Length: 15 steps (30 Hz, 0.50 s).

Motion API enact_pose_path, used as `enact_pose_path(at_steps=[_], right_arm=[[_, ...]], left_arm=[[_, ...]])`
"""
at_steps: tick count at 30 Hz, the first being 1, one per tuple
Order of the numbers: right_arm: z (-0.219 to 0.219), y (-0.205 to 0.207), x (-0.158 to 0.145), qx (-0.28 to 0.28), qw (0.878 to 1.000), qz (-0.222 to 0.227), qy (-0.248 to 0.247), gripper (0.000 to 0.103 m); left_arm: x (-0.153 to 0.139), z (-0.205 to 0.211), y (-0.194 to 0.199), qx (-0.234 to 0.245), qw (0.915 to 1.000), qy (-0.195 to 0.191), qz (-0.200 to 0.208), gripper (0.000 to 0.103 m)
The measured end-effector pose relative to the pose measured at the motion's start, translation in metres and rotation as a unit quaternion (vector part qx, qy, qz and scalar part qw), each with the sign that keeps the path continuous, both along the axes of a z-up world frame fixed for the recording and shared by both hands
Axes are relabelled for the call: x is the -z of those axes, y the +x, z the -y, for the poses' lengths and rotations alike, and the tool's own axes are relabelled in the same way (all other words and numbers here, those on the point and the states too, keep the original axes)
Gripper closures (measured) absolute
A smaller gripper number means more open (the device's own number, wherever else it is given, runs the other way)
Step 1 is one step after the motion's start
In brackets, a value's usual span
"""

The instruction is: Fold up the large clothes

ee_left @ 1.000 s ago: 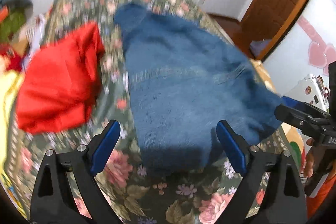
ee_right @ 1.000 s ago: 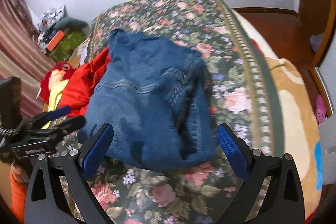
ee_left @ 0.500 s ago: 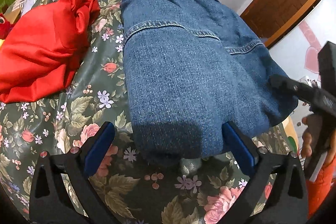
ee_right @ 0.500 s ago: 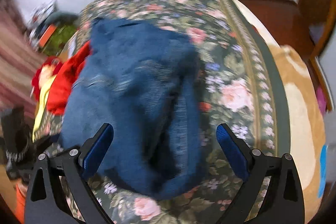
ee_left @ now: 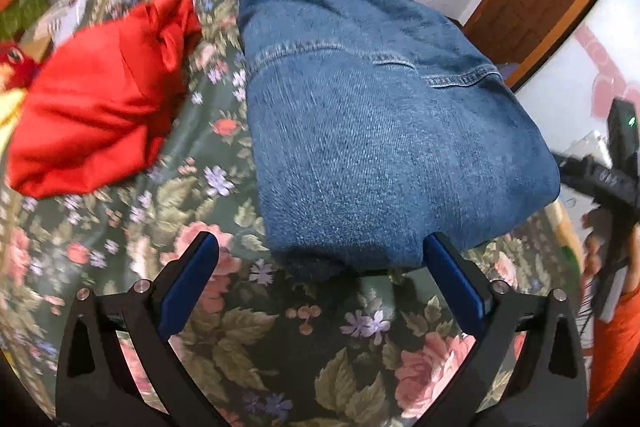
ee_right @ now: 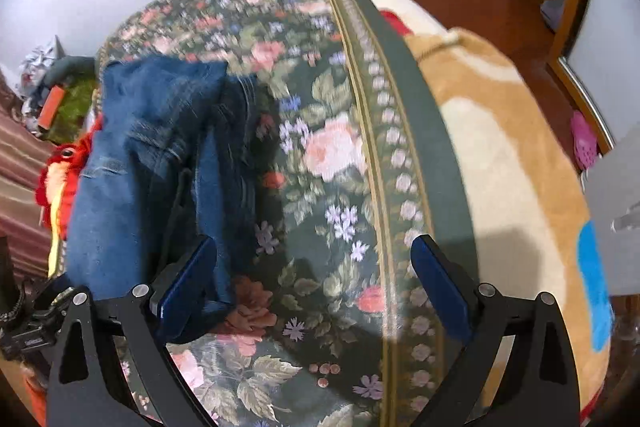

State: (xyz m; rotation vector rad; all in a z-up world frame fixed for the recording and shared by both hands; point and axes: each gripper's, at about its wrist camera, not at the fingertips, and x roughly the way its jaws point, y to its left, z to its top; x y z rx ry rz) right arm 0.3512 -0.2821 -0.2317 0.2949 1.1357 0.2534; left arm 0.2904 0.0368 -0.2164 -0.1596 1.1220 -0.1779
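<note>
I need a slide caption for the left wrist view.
Open left gripper at the near edge of folded blue jeans on a floral bedspread, red garment beside.

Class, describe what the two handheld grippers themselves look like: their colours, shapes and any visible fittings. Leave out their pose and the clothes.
Both the left gripper and the right gripper share one design: two matte black angular fingers with triangular cut-outs, each tipped with a flat blue pad and fastened with small silver screws. No cables or printed markings show on the fingers in either wrist view. An orange sleeve shows at the left view's right edge.
</note>
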Motion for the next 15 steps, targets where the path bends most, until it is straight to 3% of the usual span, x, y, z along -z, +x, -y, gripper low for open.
enact_pose_path(at_steps=[5, 10, 15], right_arm=[[0.004, 0.000, -0.027, -0.005, 0.999, 0.030, 0.020, 0.005], [-0.016, 0.008, -0.046, -0.033, 0.997, 0.056, 0.038, 0.005], [-0.050, 0.025, -0.041, -0.079, 0.994, 0.058, 0.049, 0.005]], left_arm=[[-0.030, -0.006, -0.001, -0.009, 0.9985, 0.034, 0.041, 0.000], [-0.056, -0.022, 0.014, -0.034, 0.9959, 0.040, 0.074, 0.000], [-0.059, -0.039, 0.042, -0.052, 0.9954, 0.027, 0.076, 0.000]])
